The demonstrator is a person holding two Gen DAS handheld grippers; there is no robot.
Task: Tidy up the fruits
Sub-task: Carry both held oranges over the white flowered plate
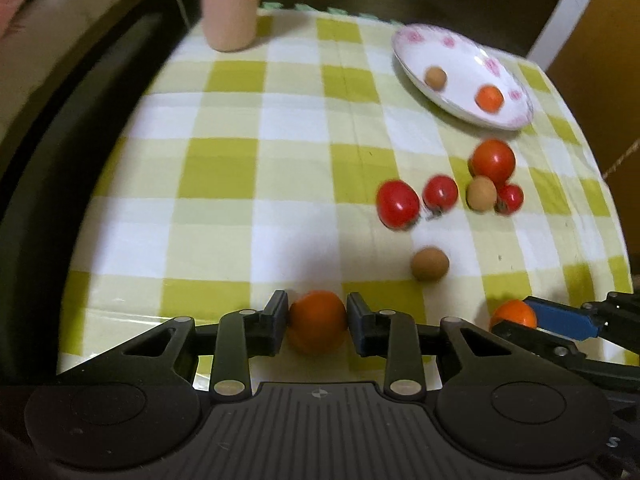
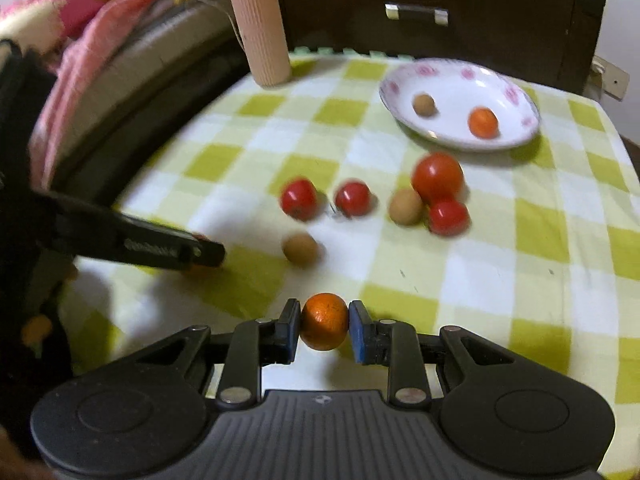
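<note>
Oranges clamped in both: left tool [image 1: 317, 322] and right tool [image 2: 324, 326] each grip one; plate [image 2: 516, 98] lies ahead, rightward, nearer the right.

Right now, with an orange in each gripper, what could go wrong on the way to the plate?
1. Each orange, left and right, is round and pinched only at its sides, so it might slip out.
2. The tomatoes and brown fruits lie loose before the plate; a low pass could set them rolling.
3. Both grippers, left and right, head for one plate and sit close, so they could collide.
</note>
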